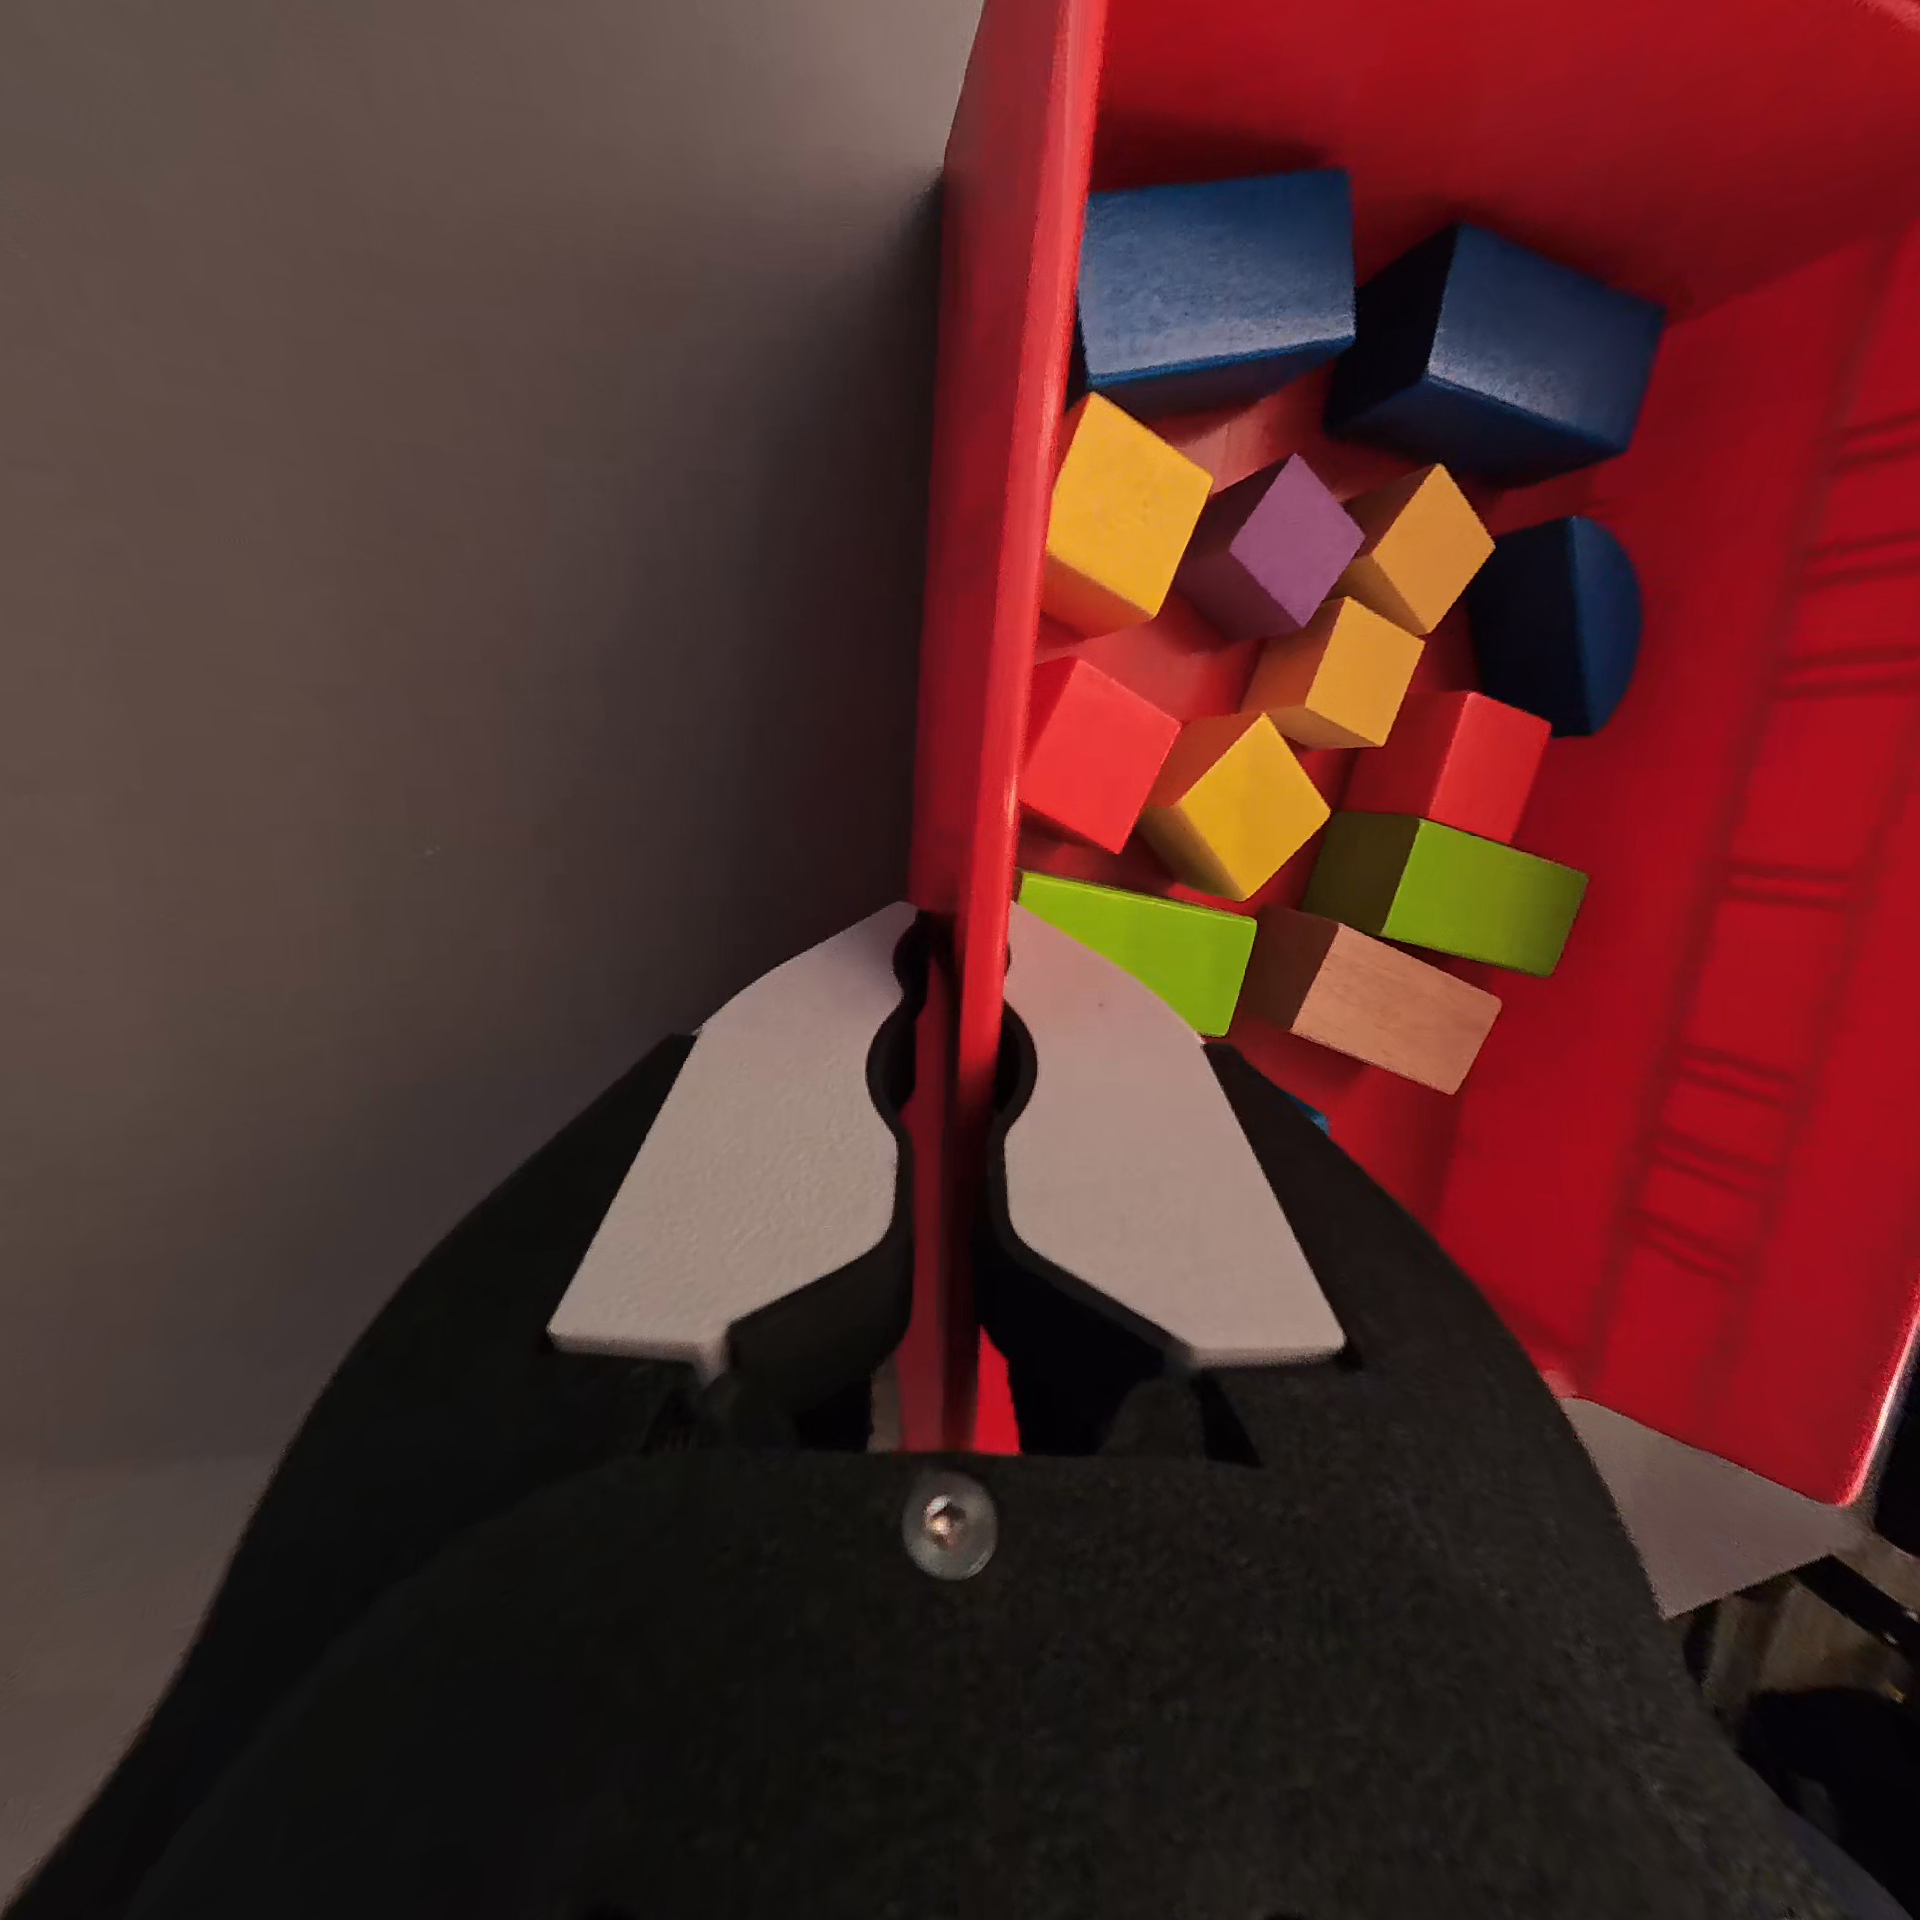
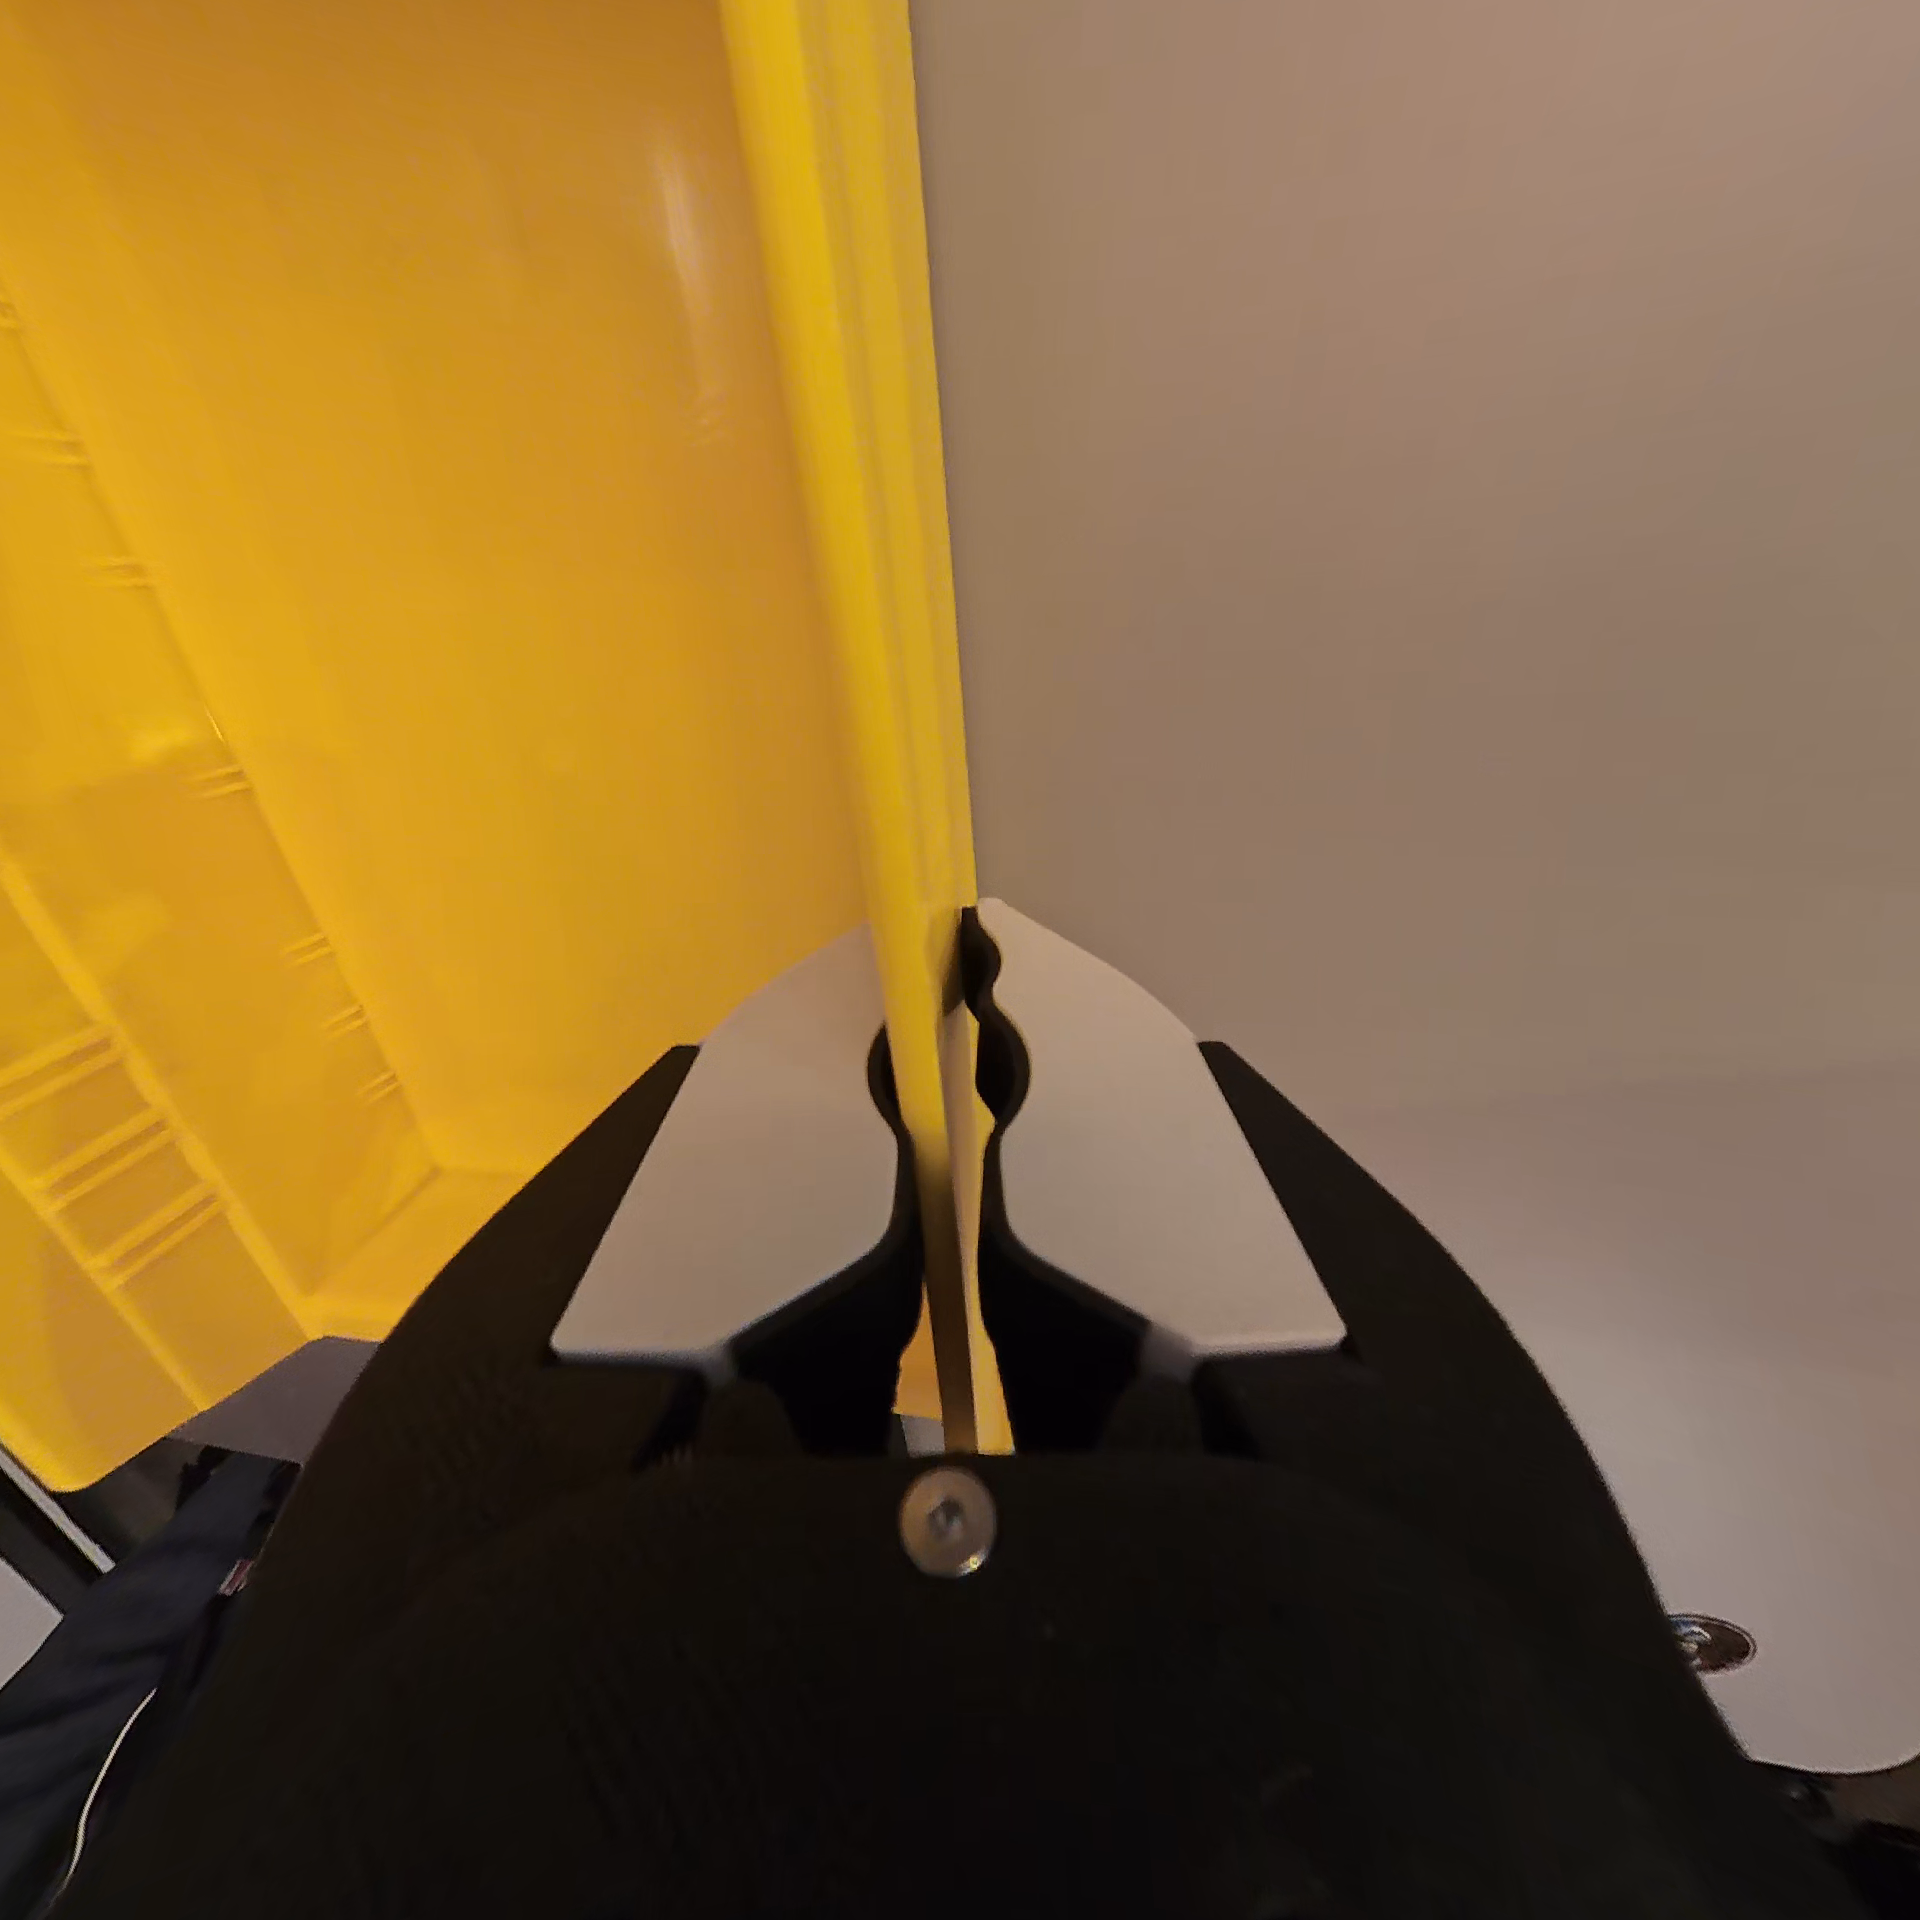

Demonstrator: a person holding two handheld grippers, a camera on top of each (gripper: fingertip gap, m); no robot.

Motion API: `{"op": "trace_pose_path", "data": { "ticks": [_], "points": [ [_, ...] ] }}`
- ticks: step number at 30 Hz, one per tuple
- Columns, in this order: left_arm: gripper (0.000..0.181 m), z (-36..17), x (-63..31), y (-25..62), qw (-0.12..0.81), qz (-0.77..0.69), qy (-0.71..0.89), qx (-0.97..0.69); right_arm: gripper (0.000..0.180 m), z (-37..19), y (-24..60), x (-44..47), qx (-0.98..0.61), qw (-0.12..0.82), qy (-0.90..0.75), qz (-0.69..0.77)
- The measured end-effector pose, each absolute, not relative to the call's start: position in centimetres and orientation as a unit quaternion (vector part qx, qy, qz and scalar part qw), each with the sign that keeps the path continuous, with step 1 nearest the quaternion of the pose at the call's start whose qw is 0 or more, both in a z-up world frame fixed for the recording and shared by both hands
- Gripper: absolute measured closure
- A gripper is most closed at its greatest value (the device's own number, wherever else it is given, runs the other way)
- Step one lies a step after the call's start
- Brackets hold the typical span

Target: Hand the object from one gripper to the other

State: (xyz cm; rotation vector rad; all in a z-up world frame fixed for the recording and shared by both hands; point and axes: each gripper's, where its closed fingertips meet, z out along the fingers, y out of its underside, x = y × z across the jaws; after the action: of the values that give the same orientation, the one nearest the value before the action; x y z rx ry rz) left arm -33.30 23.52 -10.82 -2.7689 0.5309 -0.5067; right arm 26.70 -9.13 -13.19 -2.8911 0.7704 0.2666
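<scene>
Plain pale grey counter filling the left wrist view, same smooth surface looking warmer beige in the right wrist view, soft dim indoor light, dark frame below its edge, small round metal fitting lower right

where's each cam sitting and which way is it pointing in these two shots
Left wrist view: sits on the left gripper, looking forward along its fingers, clamped on the red bin wall; coloured blocks lie inside.
Right wrist view: sits on the right gripper, looking along its fingers, clamped on the yellow bin wall; no contents visible.
Shared: a pale surface beside each bin; neither bin appears in both views.
</scene>
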Motion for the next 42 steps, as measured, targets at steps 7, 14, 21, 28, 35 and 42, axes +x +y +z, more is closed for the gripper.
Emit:
{"op": "trace_pose_path", "data": {
  "ticks": [7,14,21,28,35,42],
  "points": [
    [0.173,-10.8,-34.5,24.0,0.142,-0.185,0.163,-0.959,0.174,-13.2,-9.1,26.7,-0.96,0.078,0.256,0.085],
    [0.171,-10.7,-34.5,24.2,0.146,-0.201,0.171,-0.953,0.174,-13.2,-9.0,26.8,-0.962,0.085,0.248,0.077],
    [0.17,-8.0,-34.3,25.0,0.209,-0.265,0.152,-0.929,0.17,-12.9,-8.4,26.8,-0.958,0.12,0.247,0.083],
    [0.154,2.4,-35.2,26.1,0.436,-0.189,0.18,-0.861,0.16,-8.4,-7.4,28.5,-0.948,0.214,0.235,-0.004],
    [0.145,10.5,-33.6,24.0,0.594,-0.108,0.188,-0.775,0.157,3.2,-3.1,25.6,-0.877,0.447,0.114,-0.138],
    [0.137,14.4,-30.8,22.0,0.67,-0.064,0.195,-0.714,0.147,11.3,-0.3,17.3,-0.767,0.592,-0.052,-0.243]
  ]
}}
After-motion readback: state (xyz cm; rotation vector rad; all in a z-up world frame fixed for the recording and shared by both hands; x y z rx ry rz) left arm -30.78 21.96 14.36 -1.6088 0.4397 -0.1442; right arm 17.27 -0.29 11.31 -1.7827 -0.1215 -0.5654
